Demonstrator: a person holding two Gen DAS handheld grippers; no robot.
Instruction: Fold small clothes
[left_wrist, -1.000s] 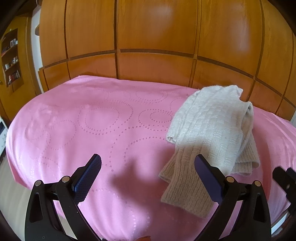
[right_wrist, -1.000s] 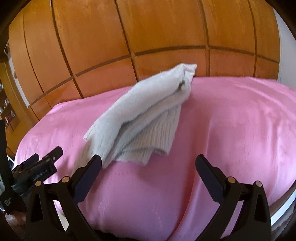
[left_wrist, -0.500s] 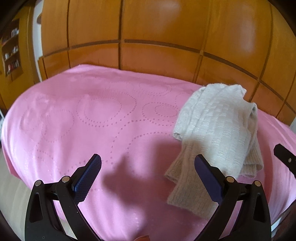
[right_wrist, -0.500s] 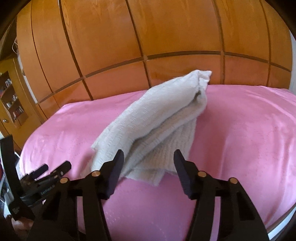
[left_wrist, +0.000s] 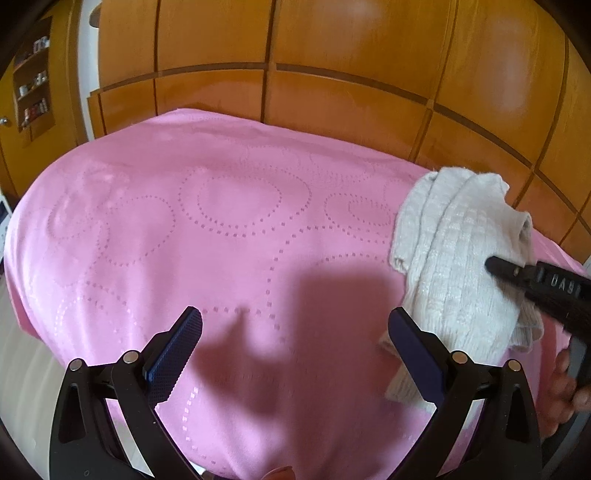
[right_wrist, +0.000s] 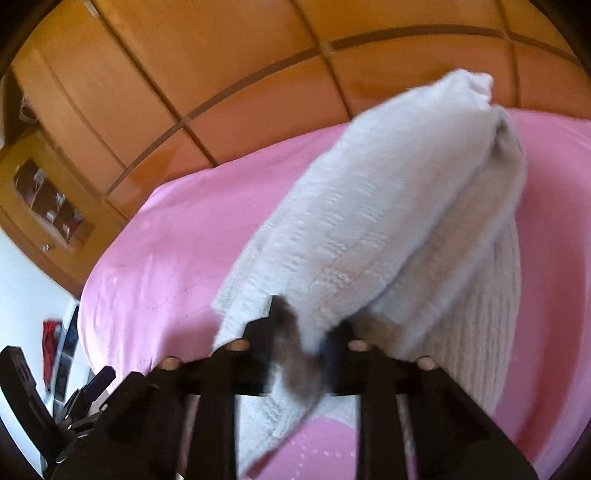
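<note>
At the bottom of the left wrist view, the left gripper (left_wrist: 291, 343) is hovering with jaws wide apart over the pink dotted bedspread (left_wrist: 207, 236). The right gripper (right_wrist: 308, 332) is pinching a near edge of the cream knitted garment (right_wrist: 388, 221), which is lying rumpled at centre right, with orange wooden panelling (right_wrist: 221, 55) behind.

pink bedspread (left_wrist: 221, 229), wooden wardrobe (left_wrist: 332, 55), shelf niche (left_wrist: 33, 85)

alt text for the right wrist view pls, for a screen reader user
The right tool is shut on the near edge of a cream knitted garment, which lies bunched on a pink bedspread. Wooden wardrobe panels fill the background, the left tool shows at the lower left, and the picture is motion-blurred.
</note>
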